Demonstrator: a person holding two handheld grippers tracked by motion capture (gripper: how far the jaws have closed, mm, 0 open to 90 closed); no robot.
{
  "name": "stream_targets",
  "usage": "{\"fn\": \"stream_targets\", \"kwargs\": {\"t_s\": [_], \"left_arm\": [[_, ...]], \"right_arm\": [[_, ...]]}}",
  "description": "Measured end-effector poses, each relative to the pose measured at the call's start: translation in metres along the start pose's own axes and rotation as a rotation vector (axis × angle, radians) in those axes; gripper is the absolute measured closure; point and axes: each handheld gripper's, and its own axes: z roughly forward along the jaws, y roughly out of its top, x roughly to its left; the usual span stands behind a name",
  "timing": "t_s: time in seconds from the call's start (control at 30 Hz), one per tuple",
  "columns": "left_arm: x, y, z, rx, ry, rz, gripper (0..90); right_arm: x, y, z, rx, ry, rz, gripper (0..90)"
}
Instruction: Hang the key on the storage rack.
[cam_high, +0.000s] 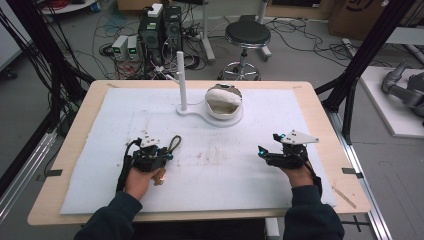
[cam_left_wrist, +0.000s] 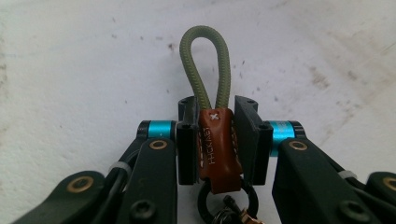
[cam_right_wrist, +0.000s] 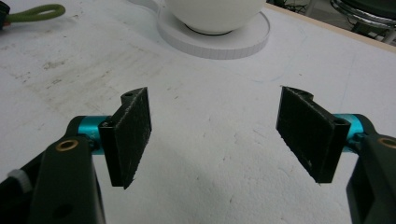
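Now clamped tight: left gripper (cam_left_wrist: 215, 140) pinching a brown leather tab (cam_left_wrist: 217, 149) between its 2 pads, pressing it from both sides. Sprouting from the top of that tab, an olive-green cord loop (cam_left_wrist: 205, 65), pointing away over the white mat (cam_left_wrist: 70, 70). Below the tab, a black ring (cam_left_wrist: 227, 198) hanging with some small metal bits, too close to the frame edge to make out. Seen from above, left gripper (cam_high: 165, 155) low on the near-left part of the mat (cam_high: 225, 175), cord loop (cam_high: 175, 142) poking out toward the far right.

Over on the near right, right gripper (cam_high: 267, 145) spread wide, nothing between its pads, just bare mat (cam_right_wrist: 210, 154) underneath. Hovering or resting, hard to tell.

At the far middle, a white bowl (cam_high: 224, 101) on a white round base (cam_high: 200, 111), with a white upright post (cam_high: 181, 80) just left of it. Well apart from both grippers.
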Motion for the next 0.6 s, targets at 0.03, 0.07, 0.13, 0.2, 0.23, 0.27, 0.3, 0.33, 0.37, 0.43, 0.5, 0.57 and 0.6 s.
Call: {"fn": "stream_targets", "kwargs": {"t_s": [0.03,0.07,0.13,0.2,0.23,0.27,0.3,0.33,0.37,0.43,0.5,0.57,0.6], "left_arm": [[0.001,0.002,-0.003,-0.014,-0.006,-0.006,71.1],[0.003,0.003,-0.005,-0.035,-0.012,-0.018,71.2],[0.006,0.006,-0.011,-0.070,-0.026,-0.038,71.2],[0.009,0.009,-0.017,-0.108,-0.035,-0.051,71.3],[0.011,0.010,-0.020,-0.126,-0.040,-0.059,71.3],[0.012,0.011,-0.023,-0.142,-0.046,-0.059,71.3],[0.014,0.013,-0.027,-0.156,-0.053,-0.059,71.3],[0.015,0.015,-0.030,-0.172,-0.064,-0.067,71.3],[0.016,0.017,-0.033,-0.190,-0.073,-0.070,71.3],[0.016,0.023,-0.040,-0.225,-0.085,-0.056,71.3],[0.016,0.030,-0.045,-0.259,-0.090,-0.046,71.3],[0.018,0.037,-0.048,-0.283,-0.101,-0.051,71.3],[0.019,0.041,-0.049,-0.296,-0.098,-0.057,71.3]], "right_arm": [[-0.001,0.000,0.000,0.000,0.000,-0.003,26.9],[-0.001,-0.001,-0.001,-0.001,-0.002,0.000,26.9],[-0.002,-0.001,-0.001,-0.002,-0.003,0.001,26.8],[-0.002,-0.001,-0.002,-0.005,-0.003,0.003,26.9],[-0.002,-0.002,-0.003,-0.007,-0.004,0.004,26.9],[-0.002,-0.002,-0.003,-0.006,-0.004,0.005,26.8],[-0.002,-0.002,-0.003,-0.008,-0.005,0.008,26.8],[-0.003,-0.002,-0.004,-0.009,-0.008,0.008,26.8],[-0.003,-0.002,-0.004,-0.009,-0.008,0.009,26.8],[-0.003,-0.002,-0.004,-0.013,-0.012,0.015,26.8],[-0.003,-0.002,-0.005,-0.013,-0.013,0.016,26.8],[-0.003,-0.002,-0.005,-0.014,-0.012,0.018,26.8],[-0.003,-0.002,-0.004,-0.016,-0.012,0.012,26.8]]}}
